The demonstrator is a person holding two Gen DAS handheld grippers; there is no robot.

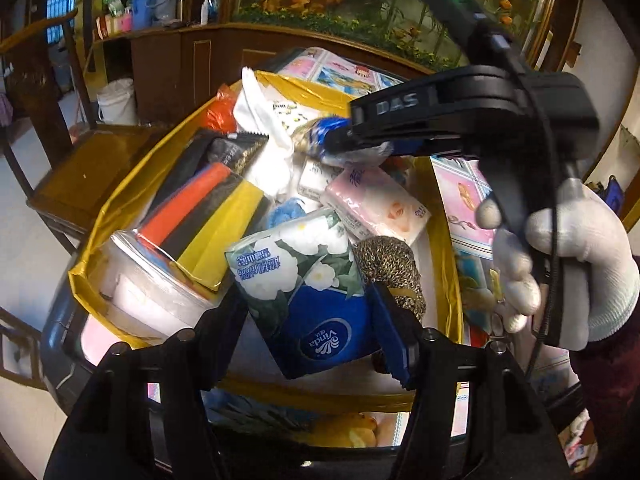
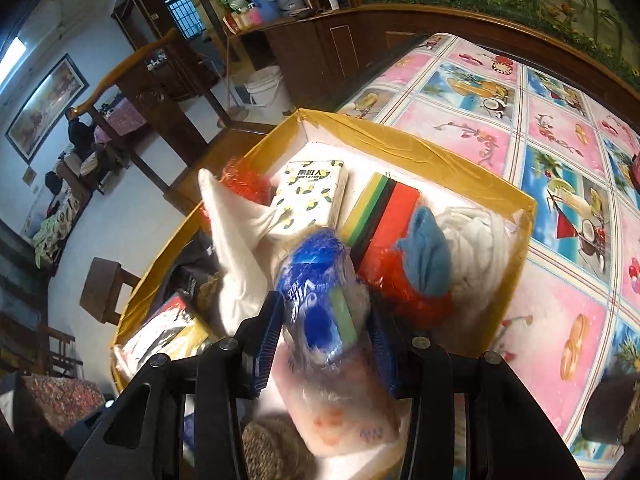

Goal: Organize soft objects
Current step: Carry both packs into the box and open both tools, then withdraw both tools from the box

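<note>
A yellow-taped box [image 1: 100, 216] [image 2: 420, 140] on the table holds soft goods. My left gripper [image 1: 308, 320] is low in the box with a blue and white flowered tissue pack [image 1: 308, 288] between its fingers; the pack touches the right pad and a thin gap shows at the left finger. My right gripper [image 2: 324, 320] [image 1: 340, 140], held by a white-gloved hand [image 1: 568, 256], is shut on a small blue and white tissue pack [image 2: 316, 280] [image 1: 320, 130] above the box's middle. In the box lie a sponge pack [image 1: 200, 216], a pink tissue pack [image 1: 380, 204] and a knitted piece [image 1: 388, 264].
White cloth [image 2: 236, 236], a lemon-print tissue pack [image 2: 308, 196], striped sponges [image 2: 380, 208], blue cloth [image 2: 428, 256] and red mesh [image 2: 412, 304] fill the box's far part. The table's pink and blue oilcloth [image 2: 560, 184] spreads right. A wooden chair [image 2: 168, 92] and white bucket [image 2: 264, 88] stand beyond.
</note>
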